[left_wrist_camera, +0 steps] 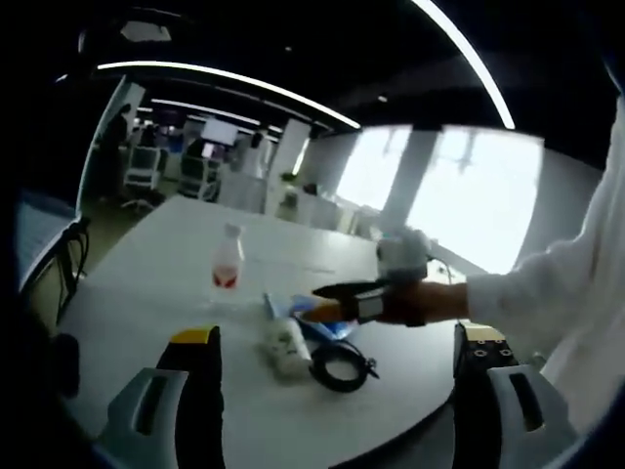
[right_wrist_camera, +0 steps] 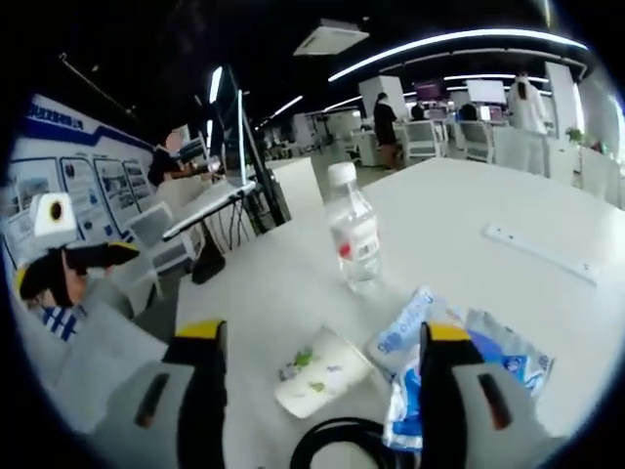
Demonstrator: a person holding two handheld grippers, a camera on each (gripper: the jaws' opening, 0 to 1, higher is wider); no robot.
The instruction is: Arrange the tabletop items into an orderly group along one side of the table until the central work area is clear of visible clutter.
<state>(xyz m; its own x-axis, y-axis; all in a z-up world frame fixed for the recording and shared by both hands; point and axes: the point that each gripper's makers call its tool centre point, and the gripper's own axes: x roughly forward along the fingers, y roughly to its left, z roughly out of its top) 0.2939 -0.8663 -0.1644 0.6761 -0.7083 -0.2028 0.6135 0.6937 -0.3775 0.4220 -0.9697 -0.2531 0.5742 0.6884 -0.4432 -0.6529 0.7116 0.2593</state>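
A clear water bottle (left_wrist_camera: 227, 262) with a red label stands upright on the white table (left_wrist_camera: 146, 283). Nearer lie a paper cup (left_wrist_camera: 283, 342) on its side, blue packets (left_wrist_camera: 293, 309) and a coiled black cable (left_wrist_camera: 339, 364). My left gripper (left_wrist_camera: 339, 335) is open, held back from this cluster with nothing between its jaws. My right gripper (left_wrist_camera: 320, 301) reaches in from the right, hovering over the blue packets. In the right gripper view it (right_wrist_camera: 322, 337) is open above the cup (right_wrist_camera: 317, 371) and packets (right_wrist_camera: 420, 327), with the bottle (right_wrist_camera: 354, 234) beyond and the cable (right_wrist_camera: 337, 445) at the bottom. The left gripper (right_wrist_camera: 59, 269) shows at far left.
A white power strip (right_wrist_camera: 537, 252) lies on the table to the right. A monitor on a stand (right_wrist_camera: 229, 147) and chairs sit past the table's left edge. A white sleeve (left_wrist_camera: 547, 293) crosses from the right. People and desks are far behind.
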